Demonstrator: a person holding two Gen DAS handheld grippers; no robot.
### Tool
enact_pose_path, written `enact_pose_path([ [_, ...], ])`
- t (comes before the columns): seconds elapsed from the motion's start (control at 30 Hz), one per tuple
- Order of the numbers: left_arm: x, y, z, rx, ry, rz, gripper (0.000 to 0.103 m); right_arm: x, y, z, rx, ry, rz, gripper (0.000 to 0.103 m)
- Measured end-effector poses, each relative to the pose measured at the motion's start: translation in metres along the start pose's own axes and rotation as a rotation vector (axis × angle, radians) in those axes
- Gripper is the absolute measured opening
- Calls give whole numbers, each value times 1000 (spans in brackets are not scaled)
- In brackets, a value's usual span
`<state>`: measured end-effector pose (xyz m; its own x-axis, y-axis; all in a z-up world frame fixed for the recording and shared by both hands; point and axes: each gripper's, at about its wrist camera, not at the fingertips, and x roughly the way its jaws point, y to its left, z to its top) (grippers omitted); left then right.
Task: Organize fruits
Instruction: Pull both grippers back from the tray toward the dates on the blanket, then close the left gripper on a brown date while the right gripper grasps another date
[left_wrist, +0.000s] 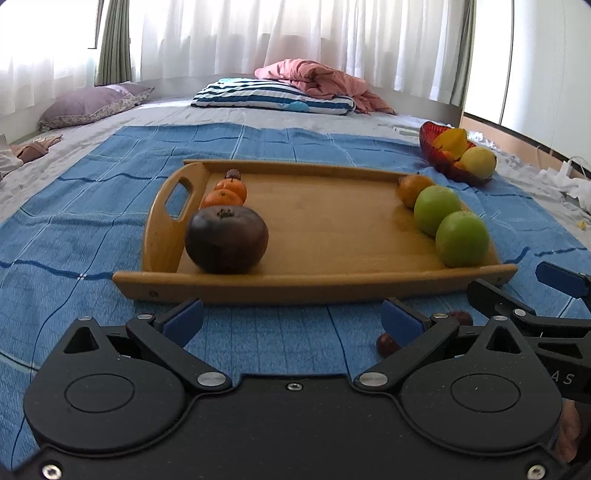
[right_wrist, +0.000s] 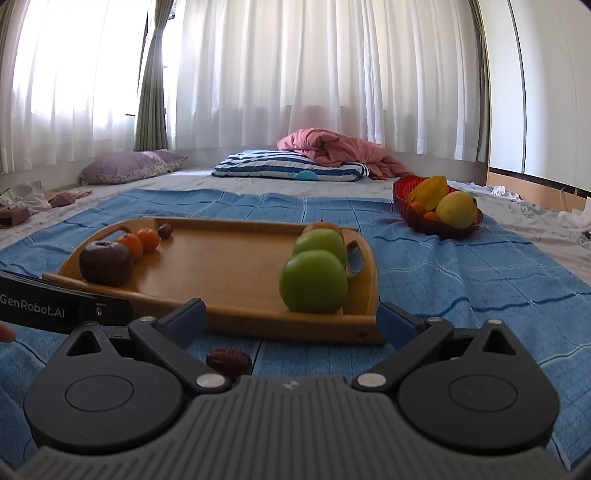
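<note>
A wooden tray (left_wrist: 314, 280) (right_wrist: 229, 314) lies on a blue cloth. Along its left side sit a dark purple fruit (left_wrist: 226, 239) (right_wrist: 106, 262), two tangerines (left_wrist: 227, 194) (right_wrist: 142, 239) and a small brown date (left_wrist: 233, 174) (right_wrist: 165, 231). Along its right side sit two green apples (left_wrist: 461, 239) (right_wrist: 314, 280) and an orange fruit (left_wrist: 412, 188). A brown date (right_wrist: 228, 362) (left_wrist: 388, 344) lies on the cloth in front of the tray. My left gripper (left_wrist: 291, 321) is open and empty before the tray. My right gripper (right_wrist: 291, 321) is open and empty just above that date.
A red bowl (left_wrist: 458, 170) (right_wrist: 436, 225) with a starfruit, a yellow fruit and small oranges stands at the back right. A striped pillow (left_wrist: 273, 96), pink blanket (right_wrist: 340, 147) and purple pillow (left_wrist: 92, 105) lie beyond. The right gripper's body shows in the left view (left_wrist: 535, 310).
</note>
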<state>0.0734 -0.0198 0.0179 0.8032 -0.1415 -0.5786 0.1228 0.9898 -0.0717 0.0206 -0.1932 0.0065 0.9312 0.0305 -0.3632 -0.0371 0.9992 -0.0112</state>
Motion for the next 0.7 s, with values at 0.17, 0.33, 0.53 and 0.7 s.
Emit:
enact_pose_path([
  [0.17, 2, 0, -6, -5, 15, 3, 103, 0, 0, -5, 8, 11, 1, 103],
  [0.33, 3, -1, -9, -4, 24, 19, 103, 2, 1, -10, 2, 28, 0, 103],
  [0.53, 5, 1, -15, -29, 40, 22, 103, 4, 2, -13, -1, 47, 2, 103],
  [0.7, 6, -1, -18, -19, 40, 33, 102, 5, 3, -14, -7, 58, 7, 98],
])
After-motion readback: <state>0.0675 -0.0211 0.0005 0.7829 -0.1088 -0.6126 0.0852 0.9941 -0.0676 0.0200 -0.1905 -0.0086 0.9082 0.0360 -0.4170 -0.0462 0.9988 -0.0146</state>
